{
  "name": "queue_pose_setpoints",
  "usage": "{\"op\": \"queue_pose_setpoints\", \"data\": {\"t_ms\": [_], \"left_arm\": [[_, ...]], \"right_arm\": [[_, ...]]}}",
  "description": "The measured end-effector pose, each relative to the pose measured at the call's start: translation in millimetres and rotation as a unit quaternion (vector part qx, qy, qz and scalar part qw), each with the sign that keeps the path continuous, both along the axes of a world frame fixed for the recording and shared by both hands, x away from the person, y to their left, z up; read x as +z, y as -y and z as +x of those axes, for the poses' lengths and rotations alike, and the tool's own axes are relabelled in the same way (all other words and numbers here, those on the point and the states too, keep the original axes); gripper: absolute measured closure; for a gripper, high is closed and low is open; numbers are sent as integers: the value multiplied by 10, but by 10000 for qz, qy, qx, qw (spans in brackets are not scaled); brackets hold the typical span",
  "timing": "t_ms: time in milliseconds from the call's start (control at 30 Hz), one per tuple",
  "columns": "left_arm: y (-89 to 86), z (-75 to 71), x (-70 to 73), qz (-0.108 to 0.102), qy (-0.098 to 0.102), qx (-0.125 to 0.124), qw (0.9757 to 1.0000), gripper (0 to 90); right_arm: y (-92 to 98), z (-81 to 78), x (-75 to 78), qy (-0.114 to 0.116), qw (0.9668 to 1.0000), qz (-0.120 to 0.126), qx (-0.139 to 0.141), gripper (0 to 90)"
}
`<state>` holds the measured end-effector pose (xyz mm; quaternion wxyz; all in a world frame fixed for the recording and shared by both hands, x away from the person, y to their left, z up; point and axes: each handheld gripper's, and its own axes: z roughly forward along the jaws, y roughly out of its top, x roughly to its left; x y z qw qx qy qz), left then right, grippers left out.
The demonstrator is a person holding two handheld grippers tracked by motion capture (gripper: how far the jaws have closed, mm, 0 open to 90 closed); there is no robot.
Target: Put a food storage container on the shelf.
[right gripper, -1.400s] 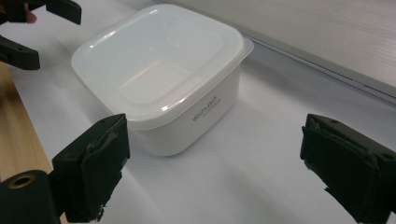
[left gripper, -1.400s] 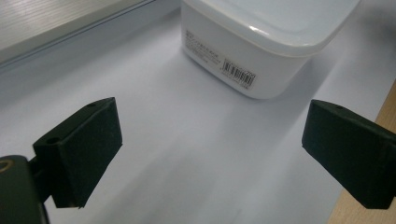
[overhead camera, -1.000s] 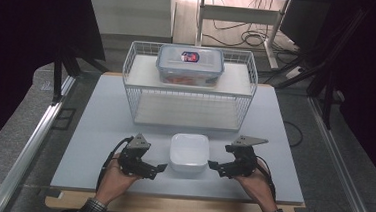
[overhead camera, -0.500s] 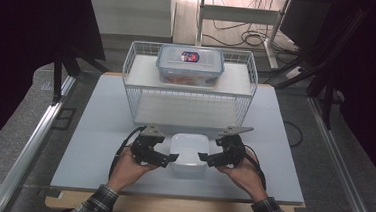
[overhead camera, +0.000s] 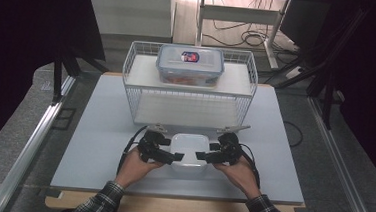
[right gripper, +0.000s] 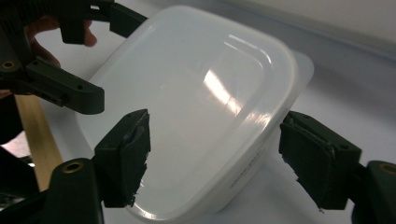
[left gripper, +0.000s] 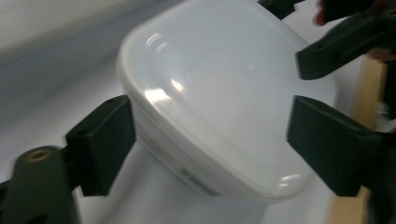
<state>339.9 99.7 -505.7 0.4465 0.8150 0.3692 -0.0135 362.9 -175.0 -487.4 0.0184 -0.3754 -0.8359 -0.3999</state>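
We have brought both grippers in to flank the white rounded plastic container at lower centre. Left gripper and right gripper have been narrowing around it, pads not yet pressing; a two-handed lift seems near.

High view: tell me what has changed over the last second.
Both hands moved inward. The left hand-held gripper and right hand-held gripper now straddle the white lidded container from either side, their jaws having just been closing around it, not yet clearly clamped. The container, the wire basket and the clear food box kept their places.
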Motion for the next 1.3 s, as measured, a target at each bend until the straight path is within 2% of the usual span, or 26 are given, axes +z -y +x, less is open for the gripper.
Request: {"op": "queue_pose_setpoints", "data": {"t_ms": [67,133,200,267,333,367,500,700,767,833,967,1067,1133,1233,1300], "left_arm": [[-21,-10,-13,-108,-221,56,9997,190],[-69,-34,-17,-246,-409,117,9988,238],[-120,-73,8,-311,-374,153,9987,344],[-149,-124,40,-302,-271,182,9990,468],[-172,-168,61,-339,-229,248,9989,545],[-187,-186,67,-408,-296,298,9983,580],[-195,-236,71,-517,-329,504,9968,635],[-222,-274,84,-726,-217,771,9941,729],[-229,-289,93,-751,-130,847,9935,787],[-218,-294,97,-688,-81,902,9935,793],[-231,-293,82,-716,-82,923,9931,794],[-212,-303,90,-611,26,959,9935,794],[-223,-312,100,-656,52,992,9929,793],[-237,-323,142,-707,144,987,9925,793],[-238,-338,183,-690,225,986,9925,793]], "right_arm": [[30,-14,-8,-149,9998,86,-39,295],[72,-35,6,-210,9997,136,-66,373],[132,-85,50,-100,9998,122,-87,475],[173,-121,79,-143,9997,143,-149,549],[209,-147,94,-185,9994,227,-196,598],[218,-154,97,-206,9992,263,-207,614],[213,-206,117,-159,9987,303,-382,654],[226,-252,148,44,9976,379,-582,734],[230,-268,156,112,9971,390,-640,779],[210,-286,158,332,9973,229,-612,780],[192,-302,151,383,9966,279,-674,780],[181,-312,147,478,9961,253,-693,779],[175,-323,152,564,9958,242,-684,779],[190,-327,187,721,9946,429,-617,781],[197,-334,218,806,9939,462,-595,781]]}}
